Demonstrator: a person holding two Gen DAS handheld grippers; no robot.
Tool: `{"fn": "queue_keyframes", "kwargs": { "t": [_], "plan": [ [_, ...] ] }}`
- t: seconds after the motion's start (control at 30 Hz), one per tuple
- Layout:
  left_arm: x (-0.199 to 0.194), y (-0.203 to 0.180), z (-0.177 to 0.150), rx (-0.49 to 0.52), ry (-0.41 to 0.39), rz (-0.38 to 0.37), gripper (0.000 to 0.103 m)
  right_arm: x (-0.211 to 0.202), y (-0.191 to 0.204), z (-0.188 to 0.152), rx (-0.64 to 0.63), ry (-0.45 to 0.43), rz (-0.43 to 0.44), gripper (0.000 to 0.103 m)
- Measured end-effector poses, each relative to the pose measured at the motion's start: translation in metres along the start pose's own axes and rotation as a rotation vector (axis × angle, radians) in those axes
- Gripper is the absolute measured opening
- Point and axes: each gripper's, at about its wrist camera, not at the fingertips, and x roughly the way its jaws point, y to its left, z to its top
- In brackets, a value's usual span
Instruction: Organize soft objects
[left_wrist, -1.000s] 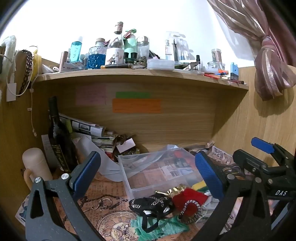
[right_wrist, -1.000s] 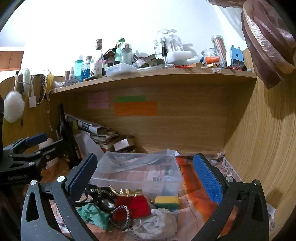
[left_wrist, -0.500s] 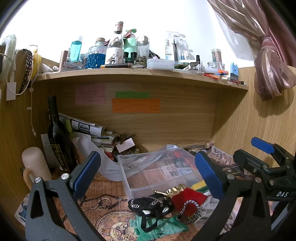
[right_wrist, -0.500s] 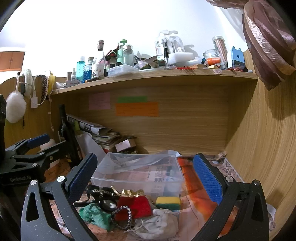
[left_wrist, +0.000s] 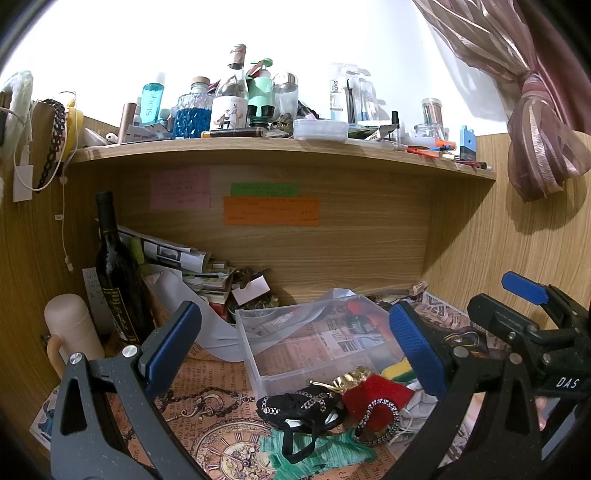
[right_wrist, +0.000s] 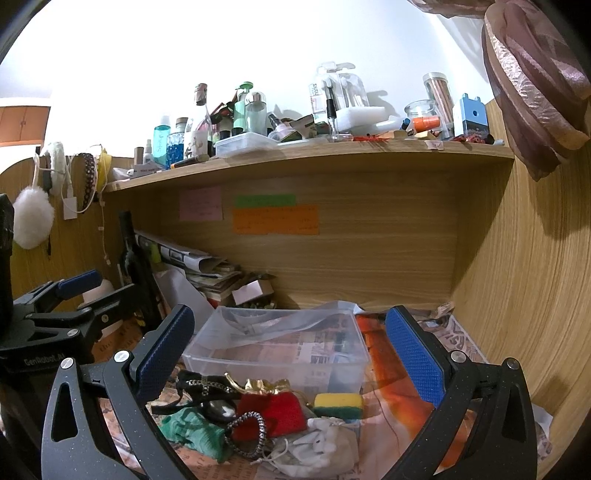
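Note:
A heap of soft things lies on the desk in front of a clear plastic bin (left_wrist: 295, 354) (right_wrist: 275, 349): a red pouch (left_wrist: 373, 400) (right_wrist: 275, 408), a green cloth (left_wrist: 317, 448) (right_wrist: 192, 430), a black strap item (left_wrist: 295, 406) (right_wrist: 201, 384), a white drawstring bag (right_wrist: 321, 448) and a yellow-green sponge (right_wrist: 338, 404) (left_wrist: 397, 369). My left gripper (left_wrist: 291, 347) is open and empty above the heap. My right gripper (right_wrist: 288, 349) is open and empty above it too. The right gripper also shows in the left wrist view (left_wrist: 532, 321), the left gripper in the right wrist view (right_wrist: 70, 295).
A dark wine bottle (left_wrist: 118, 280), a beige mug (left_wrist: 72, 338) and stacked papers (left_wrist: 184, 266) stand at the back left. A crowded shelf (left_wrist: 280, 147) hangs above. Wooden walls close the right side (right_wrist: 517, 277). A curtain (left_wrist: 535, 129) hangs at the upper right.
Both grippers have shifted only slightly; the views are nearly the same. Nothing was taken hold of or let go.

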Motion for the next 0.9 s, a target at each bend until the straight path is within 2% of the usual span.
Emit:
{"fn": "queue_keyframes", "kwargs": {
  "t": [0.9],
  "plan": [
    [-0.0047,0.0026,0.0016,-0.007,-0.009,0.003,0.103,-0.0025,0.0013,0.0024,0.006,-0.008,0.01,0.103]
  ]
}}
